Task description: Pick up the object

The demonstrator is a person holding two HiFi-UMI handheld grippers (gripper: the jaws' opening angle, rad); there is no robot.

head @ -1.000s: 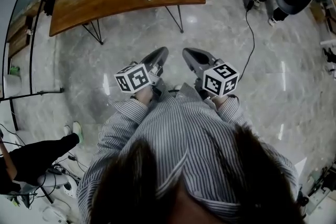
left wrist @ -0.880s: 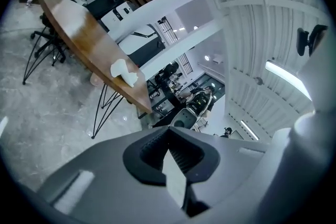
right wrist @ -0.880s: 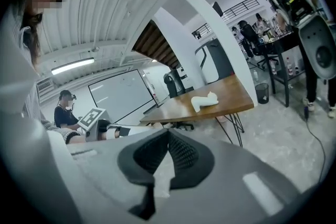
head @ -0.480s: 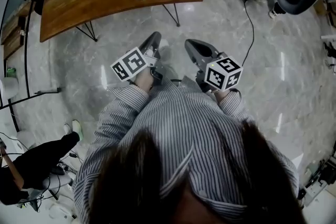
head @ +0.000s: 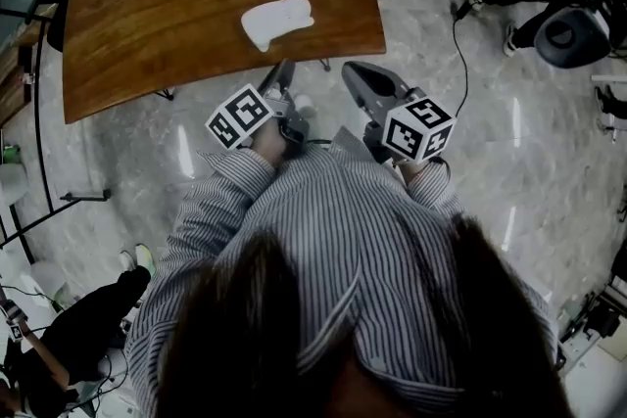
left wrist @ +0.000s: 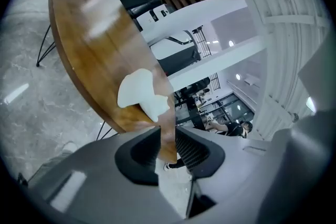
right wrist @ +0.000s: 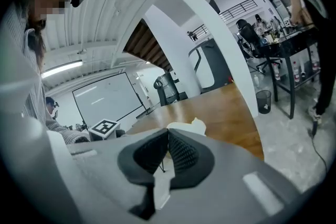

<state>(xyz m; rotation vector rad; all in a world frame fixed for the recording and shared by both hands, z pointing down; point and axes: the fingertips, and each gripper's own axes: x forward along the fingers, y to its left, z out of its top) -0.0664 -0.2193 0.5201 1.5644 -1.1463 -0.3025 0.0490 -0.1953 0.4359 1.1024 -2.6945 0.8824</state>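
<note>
A white, soft-looking object (head: 277,20) with a lobed end lies on the brown wooden table (head: 167,5), near its front edge. The left gripper view shows the same object (left wrist: 139,93) ahead of the jaws, and the right gripper view shows it (right wrist: 186,126) just beyond the pads. My left gripper (head: 285,73) points at the table's edge just below the object; its jaws are opening with a narrow gap and nothing between them. My right gripper (head: 355,73) is level with it to the right, shut and empty, its tip over the floor by the table's corner.
The table stands on thin black metal legs (left wrist: 44,47) over a grey marble floor (head: 490,142). A black office chair (head: 573,32) and a floor cable (head: 462,34) are at the right. A person in black (head: 78,328) is at the lower left.
The table and the white object have come nearer in the head view. Both grippers' tips have gone from the open floor to the table's front edge.
</note>
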